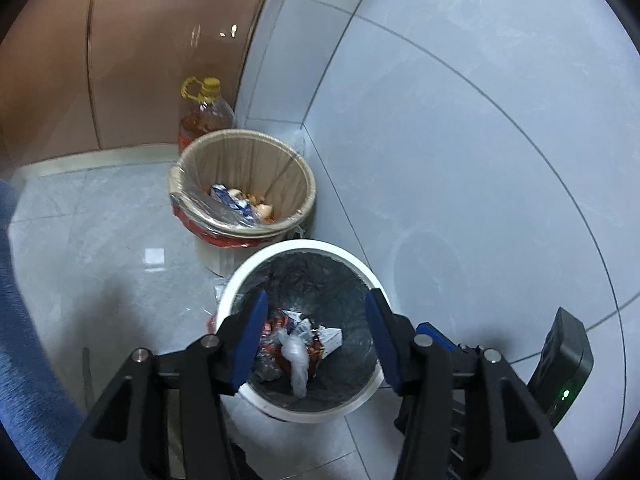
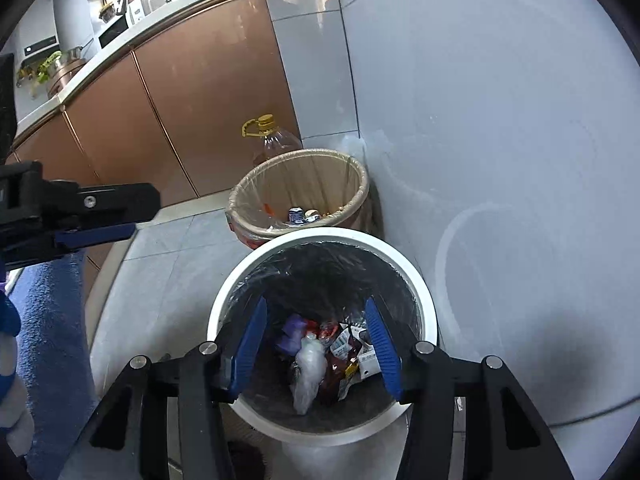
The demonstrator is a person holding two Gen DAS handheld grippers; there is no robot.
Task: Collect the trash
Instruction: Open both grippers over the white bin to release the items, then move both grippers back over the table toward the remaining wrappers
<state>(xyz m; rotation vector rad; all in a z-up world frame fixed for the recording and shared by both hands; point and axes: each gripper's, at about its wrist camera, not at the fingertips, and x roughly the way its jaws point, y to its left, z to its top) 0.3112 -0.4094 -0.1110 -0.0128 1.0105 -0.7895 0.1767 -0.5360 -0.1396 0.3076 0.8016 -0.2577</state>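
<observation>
While both of your claws hang above the white bin [image 1: 362,394], each one stands about half open and holds nothing. Your left claw [image 1: 317,340] has its blue pads [image 1: 250,342] spread over the mouth of the bin, and only the trash far below shows in the gap between them. Your right claw [image 2: 316,346] is in the same posture over the same bin, its blue pads [image 2: 248,346] apart with nothing between them.

The trash [image 1: 298,350] lies at the bottom of the white bin, on the dark liner [image 1: 320,276]: a crumpled clear plastic bag [image 2: 308,372], red wrappers [image 2: 334,376], white paper scraps with print [image 2: 362,354] and a small purple piece [image 2: 292,334].

The white bin stands on the grey tiled floor [image 1: 100,256], close to the pale tiled wall [image 1: 480,140]. Just behind it, in the corner where the wall meets the brown cabinets [image 2: 192,92], stands a beige bin [image 1: 244,184] with a light liner and some scraps inside. Behind this beige bin is a large oil bottle [image 1: 204,114] with a yellow cap and handle.

In the right wrist view your left claw enters from the left edge. A blue sleeve [image 1: 24,320] shows at the left side of the left wrist view
</observation>
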